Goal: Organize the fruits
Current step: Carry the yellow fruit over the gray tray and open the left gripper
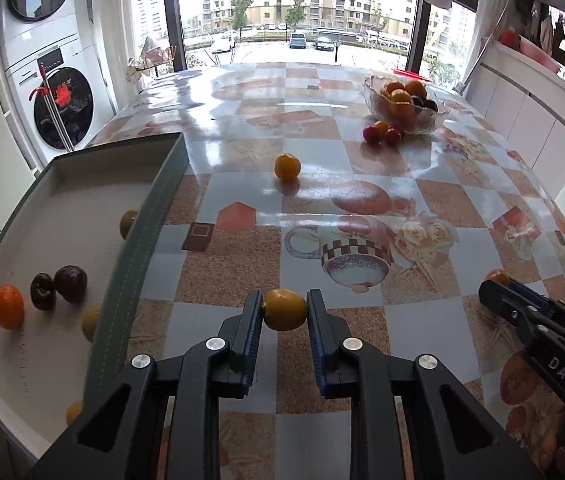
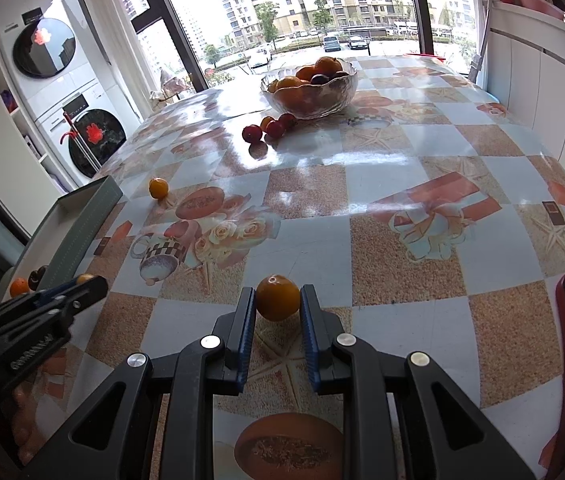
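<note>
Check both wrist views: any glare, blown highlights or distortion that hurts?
Left wrist: window washes out bright, glare streaks the far tablecloth, and the tray edge bows near the border. Right wrist: glare patch below the glass bowl, dark curved corners. The gripped fruit stays sharp in both.

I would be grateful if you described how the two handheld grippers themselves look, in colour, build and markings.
Both look alike. The left gripper and the right gripper have matte black angular frames with triangular cut-outs, round silver pivot screws, and two straight fingers faced with ribbed blue pads. White raised lettering marks the body's side; it is only partly readable. No cables or sleeves show.
</note>
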Demonstrator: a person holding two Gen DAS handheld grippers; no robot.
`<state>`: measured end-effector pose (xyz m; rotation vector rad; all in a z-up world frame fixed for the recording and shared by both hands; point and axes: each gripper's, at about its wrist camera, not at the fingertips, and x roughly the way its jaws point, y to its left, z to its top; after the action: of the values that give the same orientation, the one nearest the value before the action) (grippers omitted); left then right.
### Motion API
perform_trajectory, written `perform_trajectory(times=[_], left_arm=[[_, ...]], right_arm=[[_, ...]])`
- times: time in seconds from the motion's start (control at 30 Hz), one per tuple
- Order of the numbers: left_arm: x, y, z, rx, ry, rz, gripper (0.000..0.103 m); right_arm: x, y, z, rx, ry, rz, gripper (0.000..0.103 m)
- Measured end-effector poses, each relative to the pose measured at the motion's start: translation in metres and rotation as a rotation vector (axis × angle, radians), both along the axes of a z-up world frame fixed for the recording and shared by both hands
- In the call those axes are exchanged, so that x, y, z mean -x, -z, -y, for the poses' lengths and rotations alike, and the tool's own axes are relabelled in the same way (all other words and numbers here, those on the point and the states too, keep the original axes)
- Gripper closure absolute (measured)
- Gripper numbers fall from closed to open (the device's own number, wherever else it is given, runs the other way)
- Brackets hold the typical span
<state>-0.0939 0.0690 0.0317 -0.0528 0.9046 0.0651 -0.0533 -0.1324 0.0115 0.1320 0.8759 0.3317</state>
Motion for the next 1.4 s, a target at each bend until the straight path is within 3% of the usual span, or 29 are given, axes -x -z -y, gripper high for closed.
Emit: perform_trajectory(times=[0.23,0.73,1.07,1.4], left_arm=[[0.009,-0.012,-0.013,0.021,-0.013,0.026,0.079],[0.033,-0.04,-0.081,0.061,-0.123,0.127,0.079],[0.043,-0.021,-0.141,0.083,-0.25,0.097,0.079],[0.049,-0.008,-0.17,0.106,-0.306,0.086,0.079]], right_arm=[[0.0,-0.005,-0.013,0.099,-0.021,-0.021,0.079],[-0.001,-0.029,-0.039,0.054,-0.071,-0.076,0.079],[0.005,-0.04,-0.124,0.086,-0.238,-0.074,0.079],[0.016,-0.052,-0.211,0.116,-0.426,-0.036,0.079]])
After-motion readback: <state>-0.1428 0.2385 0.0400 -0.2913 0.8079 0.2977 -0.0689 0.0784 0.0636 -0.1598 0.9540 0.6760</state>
